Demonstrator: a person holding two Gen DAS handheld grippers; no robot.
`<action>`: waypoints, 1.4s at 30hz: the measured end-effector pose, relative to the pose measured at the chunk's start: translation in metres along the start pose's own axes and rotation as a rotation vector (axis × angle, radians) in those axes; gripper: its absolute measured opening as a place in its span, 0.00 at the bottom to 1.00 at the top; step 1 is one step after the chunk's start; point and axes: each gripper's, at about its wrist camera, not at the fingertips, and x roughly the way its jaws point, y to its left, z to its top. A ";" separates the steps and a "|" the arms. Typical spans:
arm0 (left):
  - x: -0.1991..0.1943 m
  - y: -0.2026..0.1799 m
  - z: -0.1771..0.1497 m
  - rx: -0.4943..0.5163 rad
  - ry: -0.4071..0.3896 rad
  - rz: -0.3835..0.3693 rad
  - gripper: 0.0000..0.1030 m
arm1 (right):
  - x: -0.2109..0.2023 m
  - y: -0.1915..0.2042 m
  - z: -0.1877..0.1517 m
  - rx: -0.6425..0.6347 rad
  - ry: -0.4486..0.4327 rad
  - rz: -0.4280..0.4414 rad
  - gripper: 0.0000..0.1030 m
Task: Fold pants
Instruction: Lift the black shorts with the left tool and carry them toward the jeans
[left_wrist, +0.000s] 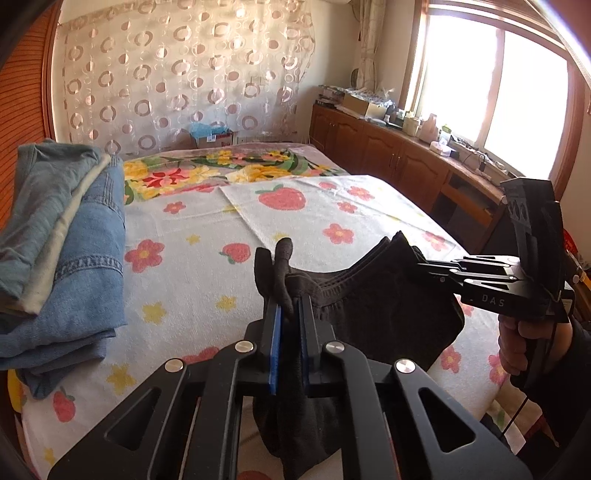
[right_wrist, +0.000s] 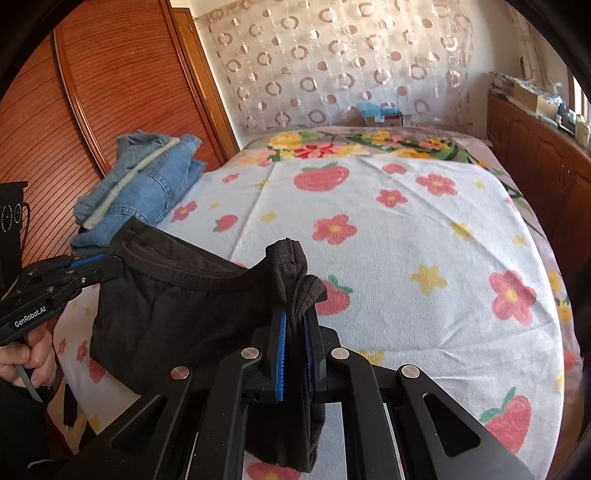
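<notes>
Left wrist view: the left gripper (left_wrist: 286, 295) has its jaws pinched tight on one end of the black pants (left_wrist: 369, 306), with a bit of dark fabric bunched up and poking out past the blue pads (left_wrist: 275, 345). The pants hang in the air above the bed (left_wrist: 207, 221), stretched sideways between the two grippers, so the long axis of the held edge (looks like the waistband, going by the ribbed stitching) runs roughly left to right, sagging a little in the middle. The rest of the cloth drops straight down below that edge. Over on the right, the right gripper (left_wrist: 421, 266) clamps the other end. A stack of folded jeans (left_wrist: 70, 251) sits at the left side of the bed, well apart from the pants.

Right wrist view: same story mirrored. The right gripper (right_wrist: 295, 314) is closed on a wad of the black pants (right_wrist: 177, 314), and the left gripper (right_wrist: 110, 264) bites the far corner at the left. The fabric droops toward the strawberry blanket (right_wrist: 406, 229); I can't quite tell whether the bottom hem touches it. The folded jeans (right_wrist: 144, 184) lie near the wooden wardrobe (right_wrist: 110, 92).
</notes>
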 end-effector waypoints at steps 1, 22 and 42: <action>-0.003 -0.001 0.002 0.002 -0.008 0.000 0.09 | -0.003 0.002 0.001 -0.005 -0.009 0.000 0.08; -0.064 0.001 0.047 0.046 -0.170 0.048 0.09 | -0.047 0.022 0.034 -0.112 -0.167 0.006 0.08; -0.074 0.069 0.083 -0.019 -0.246 0.141 0.09 | 0.014 0.034 0.115 -0.244 -0.229 0.097 0.08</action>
